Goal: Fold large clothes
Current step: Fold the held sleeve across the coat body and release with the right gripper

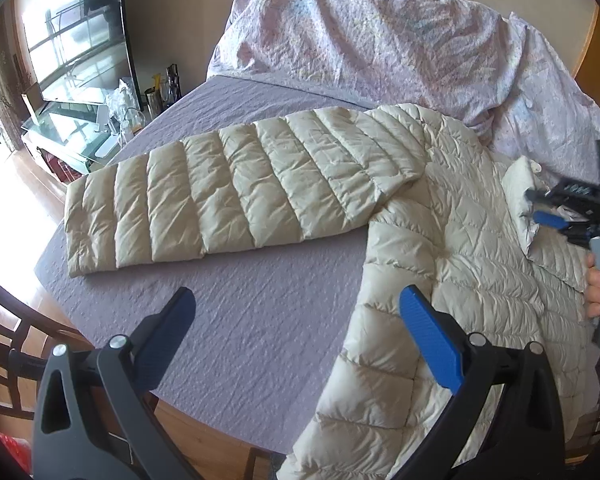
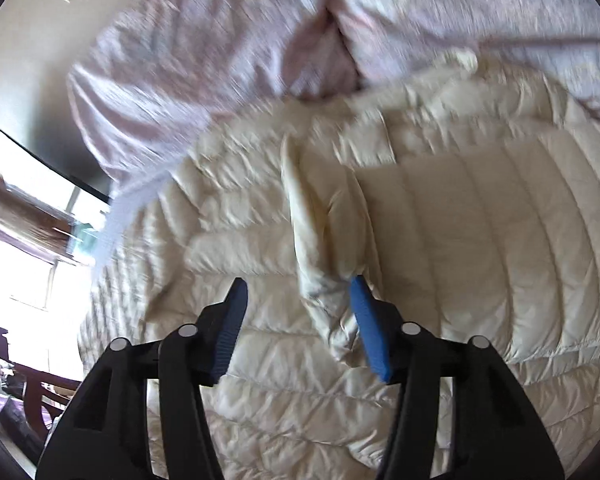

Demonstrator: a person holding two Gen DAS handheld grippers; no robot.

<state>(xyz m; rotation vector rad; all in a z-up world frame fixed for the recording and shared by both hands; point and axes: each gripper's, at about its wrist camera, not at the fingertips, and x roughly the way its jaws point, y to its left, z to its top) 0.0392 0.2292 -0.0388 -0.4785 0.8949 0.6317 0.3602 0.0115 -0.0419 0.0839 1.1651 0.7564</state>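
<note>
A cream quilted down jacket (image 1: pixel 460 240) lies flat on a lilac bedsheet (image 1: pixel 260 320). One sleeve (image 1: pixel 220 196) stretches out to the left. My left gripper (image 1: pixel 296 300) is open and empty, above the sheet just left of the jacket's side edge. My right gripper (image 1: pixel 548 216) shows at the right edge of the left wrist view, over the jacket's folded cuff (image 1: pixel 520 188). In the blurred right wrist view the right gripper (image 2: pixel 298 288) is open over the jacket (image 2: pixel 460 260), with a raised fold of cream fabric (image 2: pixel 324 248) between its fingers, next to the right pad (image 2: pixel 368 328).
A rumpled floral quilt (image 1: pixel 380 32) is piled at the back of the bed. A television (image 1: pixel 76 32) on a glass stand with bottles stands to the left. Wooden floor and a chair back (image 1: pixel 16 344) lie at the bed's near edge.
</note>
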